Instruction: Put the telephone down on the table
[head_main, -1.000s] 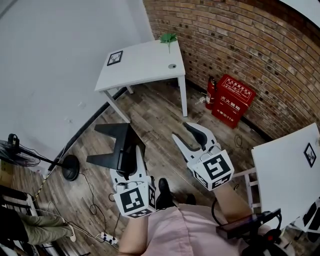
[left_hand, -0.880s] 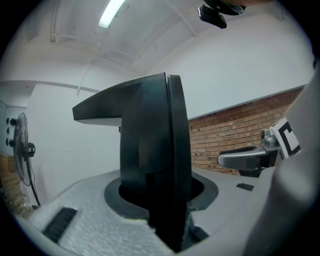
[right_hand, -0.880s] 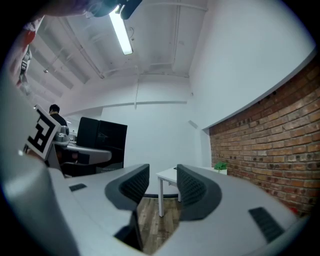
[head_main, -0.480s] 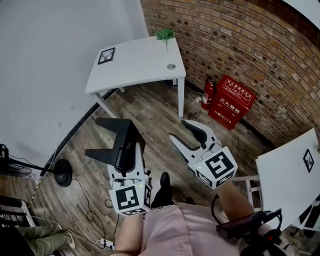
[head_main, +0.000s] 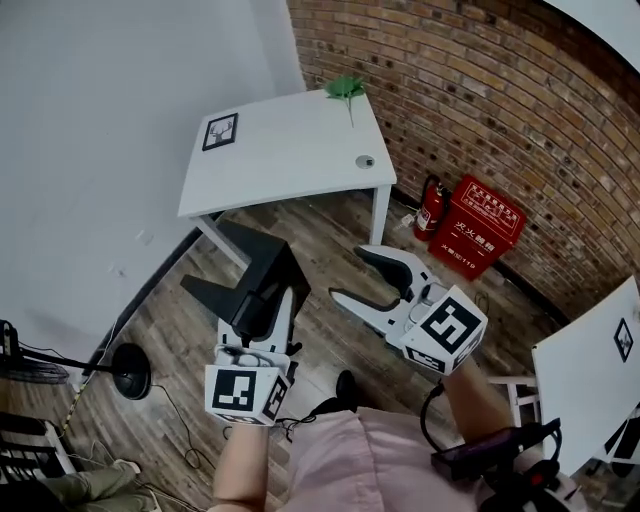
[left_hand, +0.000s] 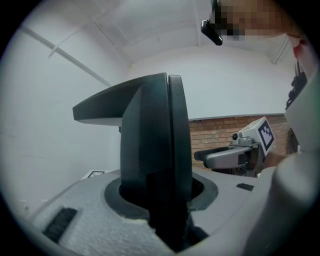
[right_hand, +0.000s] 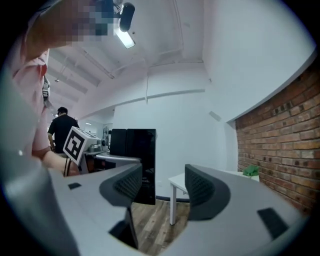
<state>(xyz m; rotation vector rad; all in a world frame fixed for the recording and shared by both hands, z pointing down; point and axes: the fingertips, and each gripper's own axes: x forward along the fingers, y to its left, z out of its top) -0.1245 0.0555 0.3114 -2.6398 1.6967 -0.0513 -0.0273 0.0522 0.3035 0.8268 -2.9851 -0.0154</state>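
The telephone (head_main: 250, 282) is a black angular piece, held up over the wooden floor with my left gripper (head_main: 268, 303) shut on it. In the left gripper view the telephone (left_hand: 155, 160) stands upright between the jaws and fills the middle. My right gripper (head_main: 350, 274) hangs beside it on the right; its jaws are opening and nothing is between them. From the right gripper view (right_hand: 161, 187) the telephone (right_hand: 134, 160) shows at the left, apart from the pads. The white table (head_main: 290, 165) stands just ahead of both grippers.
On the table lie a framed marker card (head_main: 219, 131), a small green plant (head_main: 346, 87) and a round cap (head_main: 366, 160). A red fire box (head_main: 482, 238) and extinguisher (head_main: 432, 207) stand by the brick wall. A second white table (head_main: 598, 365) is at the right.
Both grippers have come nearer to the white table, the telephone still in the left one. The right gripper's jaws have spread wider.
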